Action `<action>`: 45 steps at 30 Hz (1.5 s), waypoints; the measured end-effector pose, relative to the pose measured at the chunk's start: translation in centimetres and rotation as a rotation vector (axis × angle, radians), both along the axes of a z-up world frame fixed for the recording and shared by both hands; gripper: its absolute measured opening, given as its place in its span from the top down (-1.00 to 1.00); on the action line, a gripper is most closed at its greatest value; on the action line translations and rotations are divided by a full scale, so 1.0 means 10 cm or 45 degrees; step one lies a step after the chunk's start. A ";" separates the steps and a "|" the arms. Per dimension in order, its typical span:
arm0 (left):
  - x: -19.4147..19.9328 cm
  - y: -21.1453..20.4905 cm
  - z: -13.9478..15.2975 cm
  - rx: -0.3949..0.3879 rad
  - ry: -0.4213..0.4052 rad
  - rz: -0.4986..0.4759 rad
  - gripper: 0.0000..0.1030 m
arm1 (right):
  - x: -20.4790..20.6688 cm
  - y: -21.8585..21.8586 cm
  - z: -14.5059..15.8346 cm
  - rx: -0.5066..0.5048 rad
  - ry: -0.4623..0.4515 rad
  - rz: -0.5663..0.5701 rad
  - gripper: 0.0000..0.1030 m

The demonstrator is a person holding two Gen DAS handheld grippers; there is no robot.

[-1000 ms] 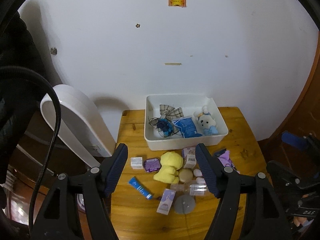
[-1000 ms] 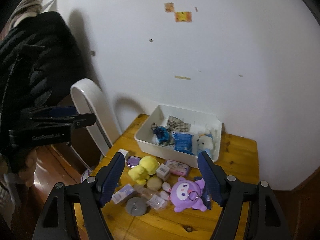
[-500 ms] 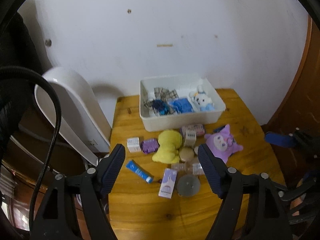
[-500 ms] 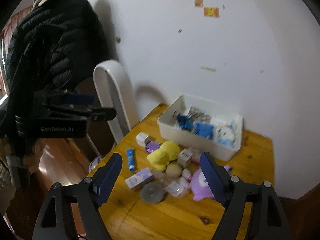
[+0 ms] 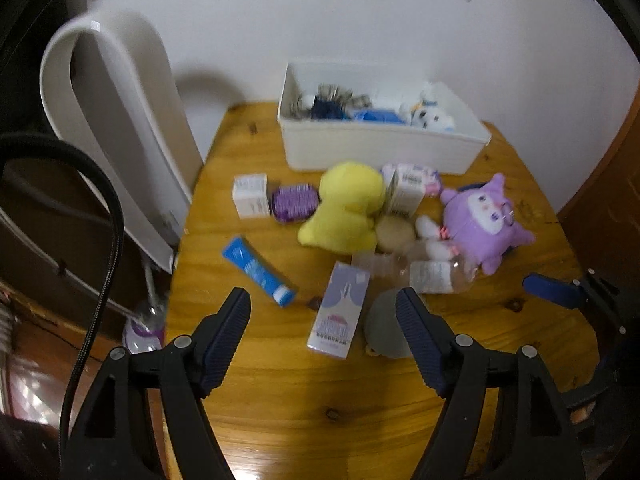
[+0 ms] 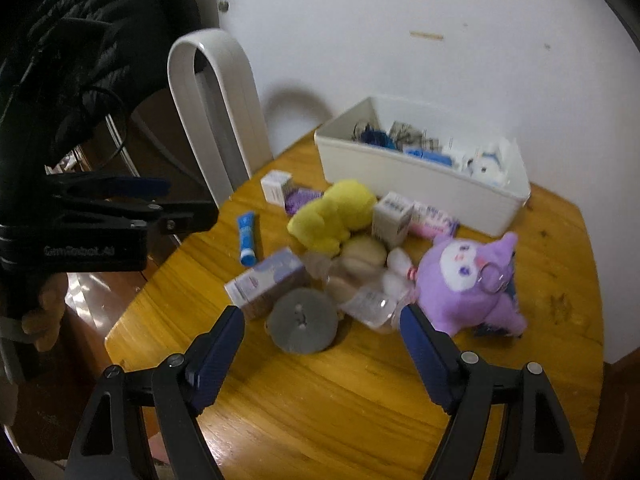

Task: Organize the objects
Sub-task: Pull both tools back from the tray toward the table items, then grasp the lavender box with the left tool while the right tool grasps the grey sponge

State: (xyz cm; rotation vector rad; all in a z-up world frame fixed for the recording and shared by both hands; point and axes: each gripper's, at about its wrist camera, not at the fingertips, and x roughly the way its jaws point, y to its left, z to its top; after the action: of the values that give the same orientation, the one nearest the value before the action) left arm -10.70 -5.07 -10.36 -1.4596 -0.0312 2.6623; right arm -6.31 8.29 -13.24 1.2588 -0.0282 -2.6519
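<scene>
Left gripper [image 5: 323, 300] jaws apart, nothing between; lavender carton [image 5: 339, 314] just past the fingertips. Right gripper [image 6: 322, 318] also spread and empty, grey disc [image 6: 303, 325] just ahead. Beyond: yellow plush [image 6: 332, 214], purple plush [image 6: 470, 280] ahead-right, white bin [image 6: 416, 176] farthest, against the wall.

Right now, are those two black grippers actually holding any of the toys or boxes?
No. The left gripper and right gripper are both open and empty, above the wooden table, touching nothing.
</scene>
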 end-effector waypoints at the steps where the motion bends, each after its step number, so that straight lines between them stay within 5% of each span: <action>1: -0.01 0.00 -0.07 0.008 -0.020 0.008 -0.52 | 0.00 0.00 -0.05 -0.007 -0.008 0.001 -0.57; 17: -0.17 0.08 -0.61 0.009 -0.140 0.015 -0.52 | -0.17 -0.16 -0.67 -0.011 -0.147 0.028 -0.57; 45: -0.42 0.11 -0.94 0.096 -0.207 0.016 -0.37 | -0.52 -0.32 -1.06 0.066 -0.183 0.028 -0.57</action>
State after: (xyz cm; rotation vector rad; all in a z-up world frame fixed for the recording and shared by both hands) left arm -14.94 -3.99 -19.73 -1.6521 -0.1519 2.5152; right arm -11.49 5.12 -23.85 1.4559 0.0326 -2.5541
